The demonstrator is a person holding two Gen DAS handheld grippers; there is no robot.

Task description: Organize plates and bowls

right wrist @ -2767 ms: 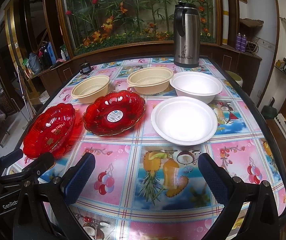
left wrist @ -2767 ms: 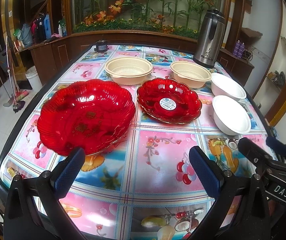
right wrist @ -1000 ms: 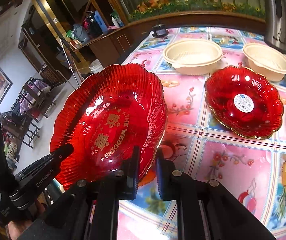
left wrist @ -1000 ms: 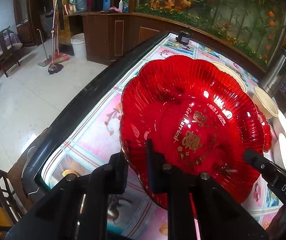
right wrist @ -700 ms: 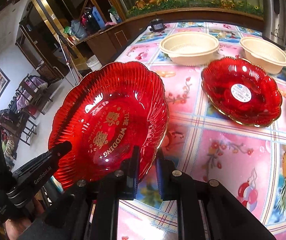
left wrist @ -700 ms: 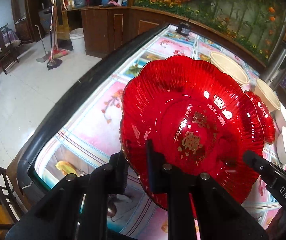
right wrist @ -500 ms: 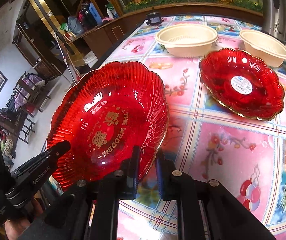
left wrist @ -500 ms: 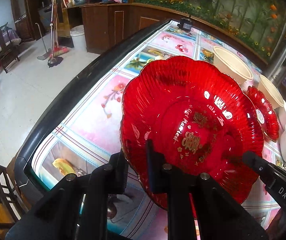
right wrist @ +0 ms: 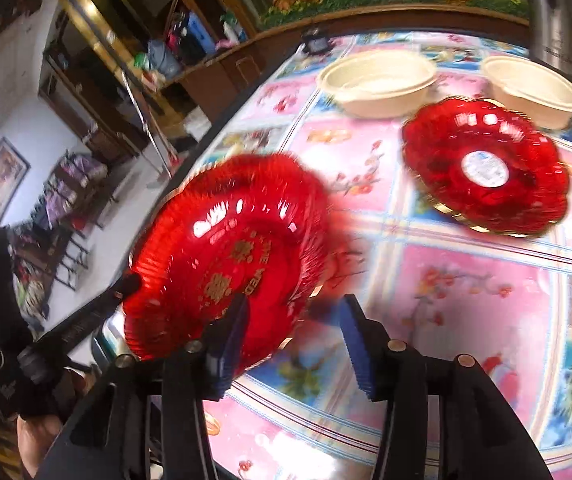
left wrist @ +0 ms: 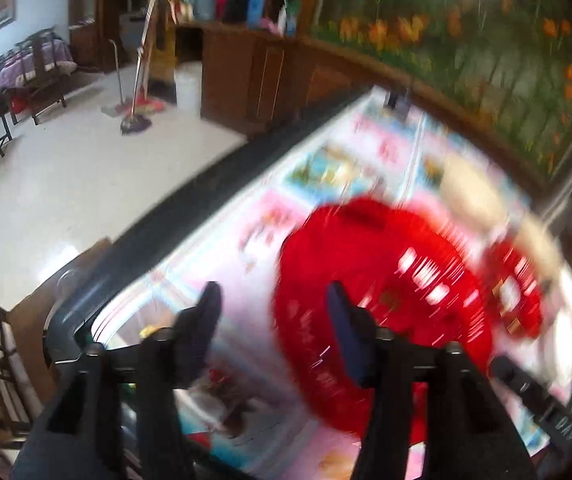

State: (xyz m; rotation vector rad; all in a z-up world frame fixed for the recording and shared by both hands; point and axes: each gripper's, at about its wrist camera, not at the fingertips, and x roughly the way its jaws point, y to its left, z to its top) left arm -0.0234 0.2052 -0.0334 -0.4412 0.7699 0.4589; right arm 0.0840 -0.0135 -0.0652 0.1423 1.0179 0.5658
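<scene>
Large red plate (right wrist: 221, 256) (blurred) sits beyond both just-opened hand-held grippers (right wrist: 292, 334) (left wrist: 271, 330), near smaller red plate (right wrist: 486, 168), cream bowls (right wrist: 378, 80).

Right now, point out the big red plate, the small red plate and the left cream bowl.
big red plate (right wrist: 221, 256), right wrist view, on its centre with the gold lettering.
small red plate (right wrist: 484, 168), right wrist view, on the white sticker in its middle.
left cream bowl (right wrist: 378, 80), right wrist view, on its inside.

Light: bright indoor light, white floor (left wrist: 65, 184) washed out.
Glare: white streaks on the big red plate (right wrist: 229, 256).
Blur: left view heavily smeared; right view sharper, plate rim soft.
Edges: fisheye bending, dark corners.
</scene>
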